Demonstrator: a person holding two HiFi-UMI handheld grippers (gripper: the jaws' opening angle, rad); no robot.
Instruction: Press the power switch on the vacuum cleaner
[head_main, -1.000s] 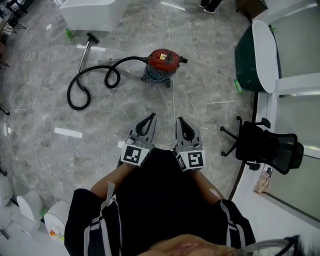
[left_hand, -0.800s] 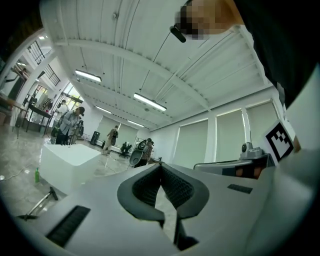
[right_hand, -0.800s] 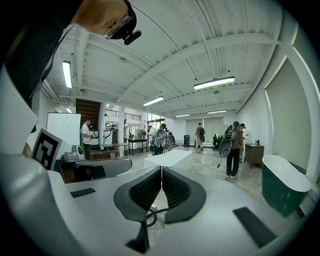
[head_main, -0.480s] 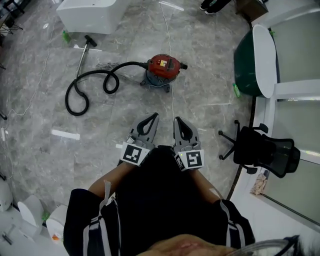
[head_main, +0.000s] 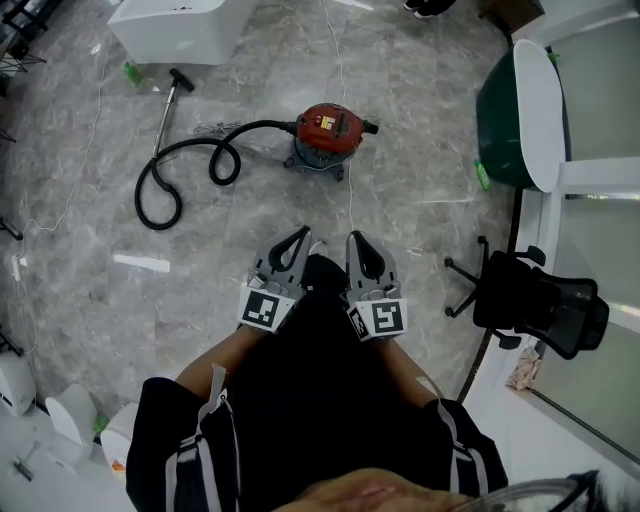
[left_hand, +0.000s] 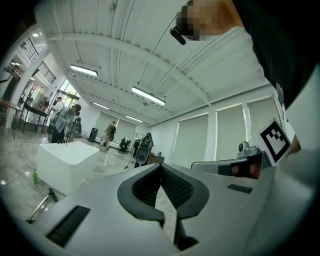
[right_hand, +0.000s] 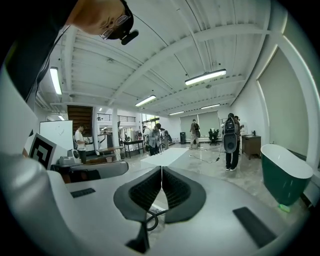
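Both grippers are held low and close to our body, side by side, jaws pointing forward across the floor. The left gripper (head_main: 302, 233) sits just beside the right gripper (head_main: 356, 239), not touching. Bare forearms run back from them, elbows spread wide.

Left gripper view: jaws clenched, tips meeting, nothing between them. Right gripper view: the same, tips pressed together and empty.

The vacuum cleaner (head_main: 327, 131), a red canister, stands on the grey marble floor (head_main: 420, 210) well ahead of both grippers, almost in line with them and well apart from either. We cannot make out its power switch from here. Its black hose (head_main: 160, 190) loops off to the left, ending in a metal wand (head_main: 165, 112). A thin cord (head_main: 348, 200) runs along the floor past the canister.

To the right: a green bathtub (head_main: 505, 115) and a black office chair (head_main: 535, 300).
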